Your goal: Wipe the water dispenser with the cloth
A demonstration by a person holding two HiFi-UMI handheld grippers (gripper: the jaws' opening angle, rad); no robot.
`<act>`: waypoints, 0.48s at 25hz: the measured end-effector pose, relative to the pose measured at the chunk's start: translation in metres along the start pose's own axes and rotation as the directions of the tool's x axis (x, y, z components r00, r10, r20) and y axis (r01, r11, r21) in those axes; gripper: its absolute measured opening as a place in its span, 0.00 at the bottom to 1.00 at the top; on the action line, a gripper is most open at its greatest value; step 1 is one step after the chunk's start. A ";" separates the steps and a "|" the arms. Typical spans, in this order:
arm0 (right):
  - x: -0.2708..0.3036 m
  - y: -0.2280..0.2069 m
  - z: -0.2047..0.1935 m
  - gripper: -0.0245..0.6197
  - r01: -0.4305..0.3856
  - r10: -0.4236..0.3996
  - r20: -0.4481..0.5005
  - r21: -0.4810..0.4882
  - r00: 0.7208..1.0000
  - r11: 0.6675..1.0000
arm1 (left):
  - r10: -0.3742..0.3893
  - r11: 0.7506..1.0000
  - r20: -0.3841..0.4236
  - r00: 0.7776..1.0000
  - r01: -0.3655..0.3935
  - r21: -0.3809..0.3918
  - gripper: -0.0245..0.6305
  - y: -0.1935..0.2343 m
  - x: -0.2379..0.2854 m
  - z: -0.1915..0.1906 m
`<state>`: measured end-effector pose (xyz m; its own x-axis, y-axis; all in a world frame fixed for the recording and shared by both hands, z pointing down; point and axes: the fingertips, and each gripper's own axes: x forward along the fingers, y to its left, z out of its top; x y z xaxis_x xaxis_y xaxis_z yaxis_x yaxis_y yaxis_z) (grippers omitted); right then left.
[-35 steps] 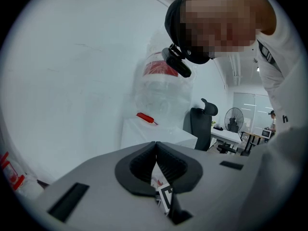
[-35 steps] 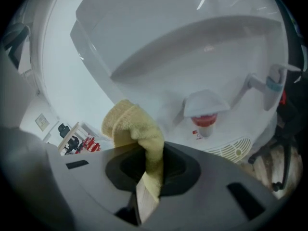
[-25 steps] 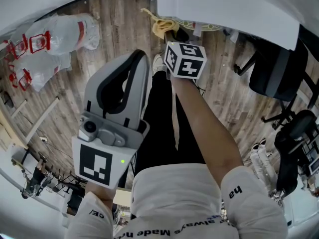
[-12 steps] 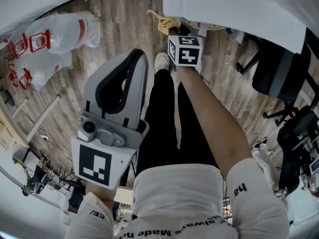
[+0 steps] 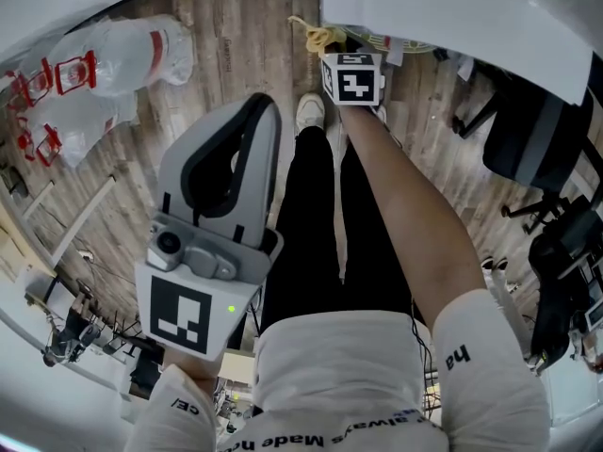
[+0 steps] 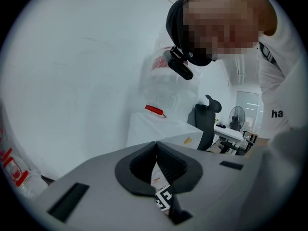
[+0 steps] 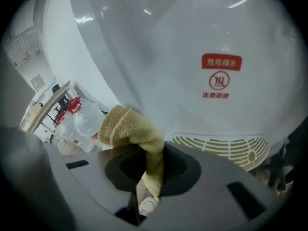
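The white water dispenser point(image 5: 443, 8) fills the top right of the head view. In the right gripper view its rounded front point(image 7: 183, 47) is very near, with a red warning label point(image 7: 221, 61) and a slotted vent point(image 7: 219, 147) low down. A yellow cloth point(image 7: 138, 131) is clamped in my right gripper point(image 7: 151, 150), its folded end against the dispenser's lower left. In the head view the cloth point(image 5: 317, 36) shows just beyond the right gripper's marker cube point(image 5: 354, 78). My left gripper point(image 5: 267, 104) is held near my body, shut with nothing in it, its pads meeting point(image 6: 155, 147).
Large clear water bottles with red handles point(image 5: 113, 59) lie on the wooden floor at the left, also seen as bottles point(image 7: 79, 117) beside the dispenser. Office chairs point(image 5: 532, 130) stand at the right. My legs and a shoe point(image 5: 311, 111) are below the grippers.
My right gripper has reached farther forward with the cloth, closer to the dispenser's base. The left gripper has stayed where it was.
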<state>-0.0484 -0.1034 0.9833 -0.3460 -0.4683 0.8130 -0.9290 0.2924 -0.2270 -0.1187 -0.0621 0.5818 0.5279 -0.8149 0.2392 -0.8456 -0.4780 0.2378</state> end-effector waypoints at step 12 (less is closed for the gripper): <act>0.008 0.001 -0.011 0.13 -0.042 0.036 -0.054 -0.120 0.998 0.992 | 0.011 1.000 -0.011 1.000 -0.011 0.004 0.07 0.000 -0.010 -0.008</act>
<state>-0.0511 -0.0977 0.9953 -0.3712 -0.4121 0.8321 -0.8913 0.4092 -0.1950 -0.1236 -0.0515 0.5868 0.5191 -0.8168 0.2518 -0.8518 -0.4698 0.2318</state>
